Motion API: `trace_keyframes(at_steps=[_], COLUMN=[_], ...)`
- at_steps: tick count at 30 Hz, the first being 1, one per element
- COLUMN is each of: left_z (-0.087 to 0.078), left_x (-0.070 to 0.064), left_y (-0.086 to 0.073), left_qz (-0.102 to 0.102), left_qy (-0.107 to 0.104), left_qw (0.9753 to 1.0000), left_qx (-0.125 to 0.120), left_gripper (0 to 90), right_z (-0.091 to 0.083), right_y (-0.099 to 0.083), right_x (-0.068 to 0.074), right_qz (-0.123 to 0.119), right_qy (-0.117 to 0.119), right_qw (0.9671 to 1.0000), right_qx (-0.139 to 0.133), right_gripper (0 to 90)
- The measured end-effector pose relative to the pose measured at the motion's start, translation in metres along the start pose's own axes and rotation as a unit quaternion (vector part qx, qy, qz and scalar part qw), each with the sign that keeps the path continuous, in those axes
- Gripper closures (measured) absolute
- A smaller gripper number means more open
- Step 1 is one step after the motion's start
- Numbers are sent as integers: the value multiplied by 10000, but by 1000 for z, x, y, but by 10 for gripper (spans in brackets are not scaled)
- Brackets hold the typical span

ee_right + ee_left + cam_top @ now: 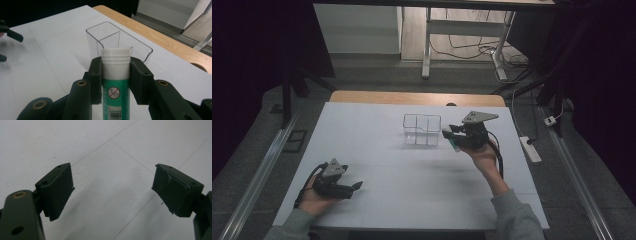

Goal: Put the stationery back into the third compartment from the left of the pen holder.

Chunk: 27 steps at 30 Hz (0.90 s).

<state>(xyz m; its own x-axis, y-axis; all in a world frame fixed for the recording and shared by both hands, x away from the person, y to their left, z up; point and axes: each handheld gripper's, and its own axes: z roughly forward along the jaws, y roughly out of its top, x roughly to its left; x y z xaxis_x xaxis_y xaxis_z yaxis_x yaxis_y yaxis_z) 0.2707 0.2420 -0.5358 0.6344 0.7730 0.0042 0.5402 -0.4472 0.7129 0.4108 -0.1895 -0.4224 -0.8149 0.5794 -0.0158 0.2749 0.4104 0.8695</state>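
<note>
Gripping green tube, white cap, upright

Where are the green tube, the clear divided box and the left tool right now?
green tube (115, 97): right gripper view, on its green label, clamped in the right tool.
clear divided box (422, 129): high view, on its middle divider.
left tool (112, 191): left gripper view, midway between its spread jaws, over the table.

The tube has a green body with a white threaded top, a red-ringed prohibition sign and a black barcode. The divided box is clear, the jaws black, the desk white with a wooden far edge.
</note>
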Motion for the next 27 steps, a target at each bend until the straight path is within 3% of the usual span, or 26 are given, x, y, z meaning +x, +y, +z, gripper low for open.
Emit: trace_keyframes(at_steps=[7, 16, 27], left_z=[0, 0, 1], left_x=[1, 1, 1], left_y=[0, 0, 0], left_qz=[-16, -29, -32], left_qy=[-26, -40, -43], left_qw=[10000, 10000, 10000], left_qx=[-5, -20, -3], left_gripper=[167, 167, 166], right_z=[3, 16, 32], right_y=[12, 19, 37], right_x=[1, -11, -16], right_qz=[-13, 308, 357], right_qy=[-88, -148, -182], right_qw=[9999, 9990, 9980], right_qx=[-134, -294, -485], right_gripper=[649, 648, 648])
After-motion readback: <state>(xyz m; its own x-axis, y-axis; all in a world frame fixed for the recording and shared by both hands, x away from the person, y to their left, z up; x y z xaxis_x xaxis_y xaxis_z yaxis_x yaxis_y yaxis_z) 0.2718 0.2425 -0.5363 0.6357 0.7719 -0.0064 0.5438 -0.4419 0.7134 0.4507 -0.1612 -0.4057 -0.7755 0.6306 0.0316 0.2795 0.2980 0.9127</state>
